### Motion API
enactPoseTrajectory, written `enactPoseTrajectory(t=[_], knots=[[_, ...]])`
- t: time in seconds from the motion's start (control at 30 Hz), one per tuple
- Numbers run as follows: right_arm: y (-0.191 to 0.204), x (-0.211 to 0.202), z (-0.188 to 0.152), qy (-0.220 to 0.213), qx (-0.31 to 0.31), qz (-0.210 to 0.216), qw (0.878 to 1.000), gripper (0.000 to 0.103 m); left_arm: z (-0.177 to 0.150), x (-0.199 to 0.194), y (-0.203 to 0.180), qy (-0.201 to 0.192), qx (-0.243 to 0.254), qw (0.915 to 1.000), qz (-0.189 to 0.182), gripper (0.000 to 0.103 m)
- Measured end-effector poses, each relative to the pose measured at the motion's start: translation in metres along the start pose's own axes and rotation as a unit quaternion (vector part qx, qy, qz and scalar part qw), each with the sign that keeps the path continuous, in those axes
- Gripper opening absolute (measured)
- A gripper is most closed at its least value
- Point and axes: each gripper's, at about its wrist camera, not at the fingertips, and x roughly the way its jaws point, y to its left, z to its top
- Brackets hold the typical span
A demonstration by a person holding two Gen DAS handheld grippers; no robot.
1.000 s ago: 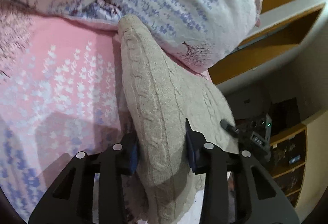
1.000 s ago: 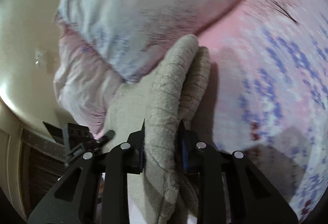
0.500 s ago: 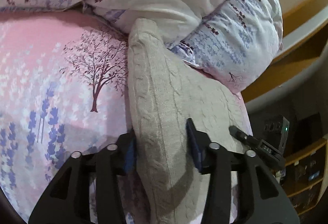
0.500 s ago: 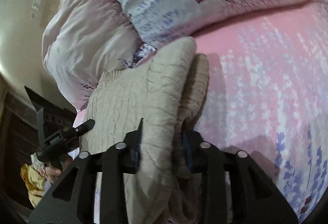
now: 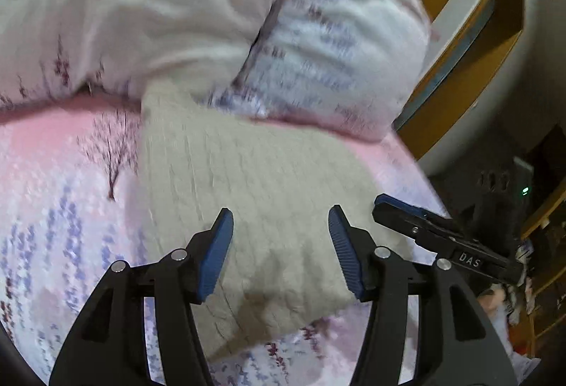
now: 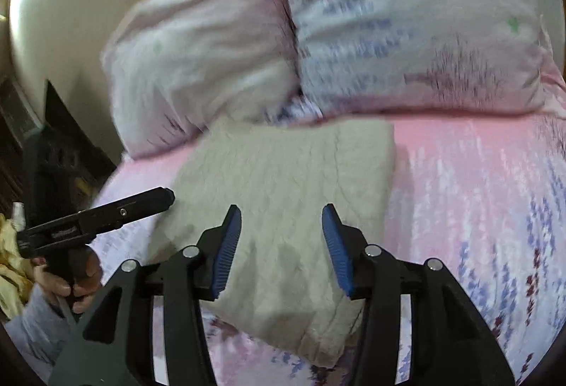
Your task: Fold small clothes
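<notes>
A beige cable-knit sweater (image 5: pixel 261 209) lies folded into a thick, roughly rectangular pad on the bed, its far edge just short of the pillows and its near edge rounded and doubled over. The knit shows raised vertical ribs and rope-like cables; from the right wrist view (image 6: pixel 283 209) the far right corner is square and crisp, while the near corner sags into a soft lump. Under it is a smooth pink bedsheet (image 5: pixel 53 191) printed with pale lavender sprigs and a dark, thin-branched tree. Two plump pillows lean behind the sweater: a whitish-pink one (image 5: pixel 141 15) with loose wrinkles, and a paler one (image 5: pixel 346 43) with rows of blue-violet flowers, meeting in a deep crease. The left gripper (image 5: pixel 281 251) is released, its black angular fingers spread wide, with ribbed blue pads (image 5: pixel 219 258) on either side above the sweater and clear of the cloth. The right gripper (image 6: pixel 281 248) is likewise released, its blue ridged pads (image 6: pixel 336 251) well apart over the sweater's near half and holding nothing. In the right wrist view the left gripper's black body juts in from the side, held by the person's left hand (image 6: pixel 70 280) in a grey sleeve. A curved wooden shelf unit (image 5: pixel 470 32) with amber edges stands beyond the bed.
</notes>
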Motion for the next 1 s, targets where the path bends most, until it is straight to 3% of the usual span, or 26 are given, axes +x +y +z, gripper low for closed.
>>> enactPoseTrajectory(t=[0.07,0.3,0.4,0.5,0.7,0.8,0.87,1.0], knots=[[-0.004,0.015,-0.008,0.021,0.005,-0.012,1.000,0.048,-0.005,0.009,0.007,0.003,-0.005,1.0000,0.002,0.056],[0.003,0.003,-0.019,-0.017,-0.010,-0.031,0.999,0.049,-0.007,0.001,-0.001,-0.007,0.001,0.9999,0.014,0.056],[0.017,-0.017,-0.030,-0.032,-0.050,-0.055,0.997,0.057,-0.022,-0.016,-0.010,-0.021,0.036,0.9972,0.061,0.064],[0.027,-0.010,-0.044,-0.004,-0.076,-0.090,0.993,0.058,-0.040,-0.013,-0.016,-0.012,0.058,0.9928,0.104,0.065],[0.033,-0.003,-0.055,-0.007,-0.089,-0.135,0.987,0.059,-0.051,-0.002,-0.019,-0.010,0.062,0.9891,0.133,0.068],[0.030,-0.022,-0.058,-0.021,-0.063,-0.122,0.990,0.070,-0.055,-0.015,-0.019,-0.014,0.055,0.9894,0.133,0.074],[0.029,-0.036,-0.060,-0.035,-0.048,-0.124,0.990,0.089,-0.061,-0.024,-0.019,-0.017,0.053,0.9873,0.149,0.081],[0.035,-0.048,-0.070,-0.038,-0.051,-0.154,0.986,0.101,-0.077,-0.035,-0.012,-0.005,0.023,0.9878,0.154,0.084]])
